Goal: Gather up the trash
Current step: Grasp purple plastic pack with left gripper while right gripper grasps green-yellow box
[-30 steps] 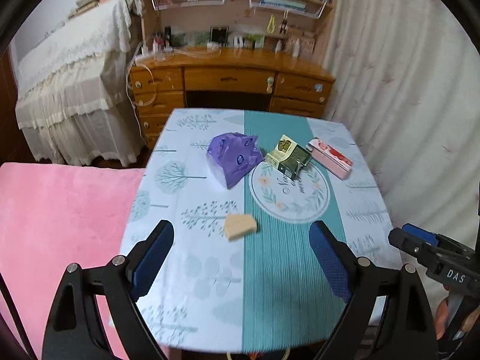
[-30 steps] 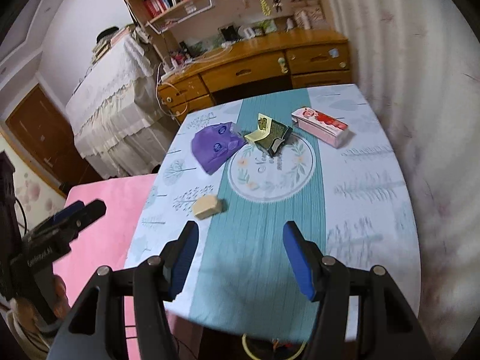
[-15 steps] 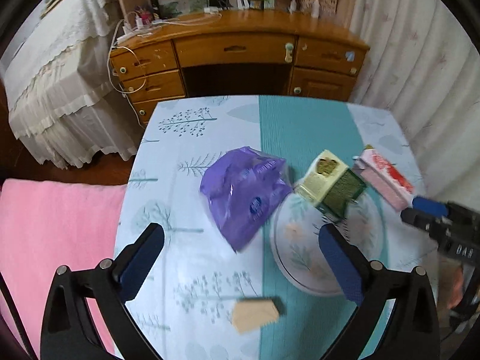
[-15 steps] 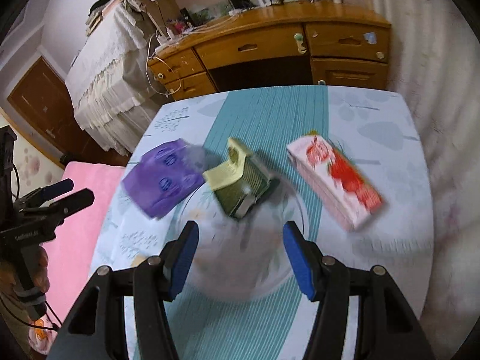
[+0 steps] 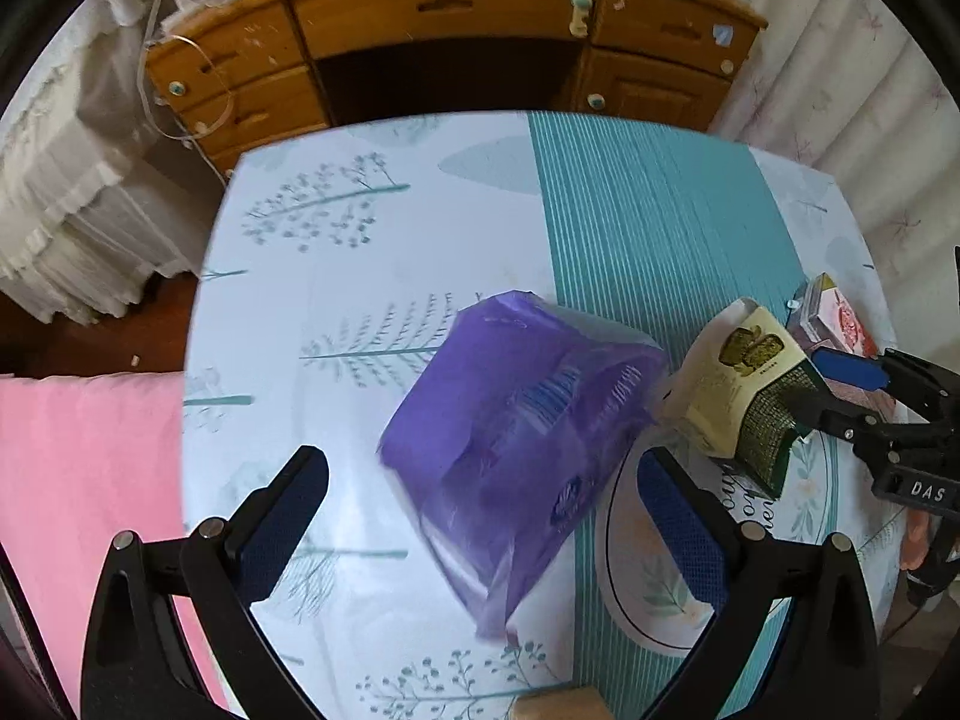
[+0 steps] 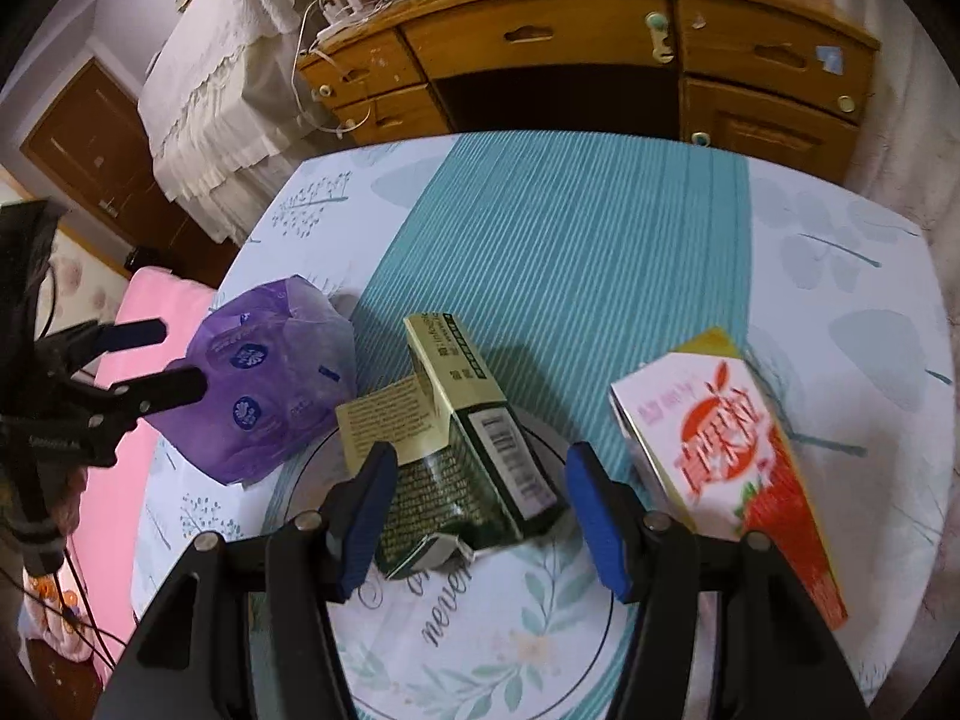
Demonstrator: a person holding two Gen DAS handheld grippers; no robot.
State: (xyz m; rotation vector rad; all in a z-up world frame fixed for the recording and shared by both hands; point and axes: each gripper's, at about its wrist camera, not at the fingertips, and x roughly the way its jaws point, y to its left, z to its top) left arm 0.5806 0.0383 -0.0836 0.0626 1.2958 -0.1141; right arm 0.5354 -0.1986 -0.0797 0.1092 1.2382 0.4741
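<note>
Surface carries purple bag left, green carton centre, pink box right. Left hand-held gripper spread around bag; right hand-held gripper spread, straddling carton.

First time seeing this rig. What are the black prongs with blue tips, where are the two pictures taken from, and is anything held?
Each picture comes from a fisheye camera on a hand-held two-finger gripper, looking along its fingers. No robot: a person holds one in each hand. The left gripper is open around the purple bag. The right gripper is open around the green carton. Neither grips anything yet. A strawberry box and a small tan block also lie on the table.
</note>
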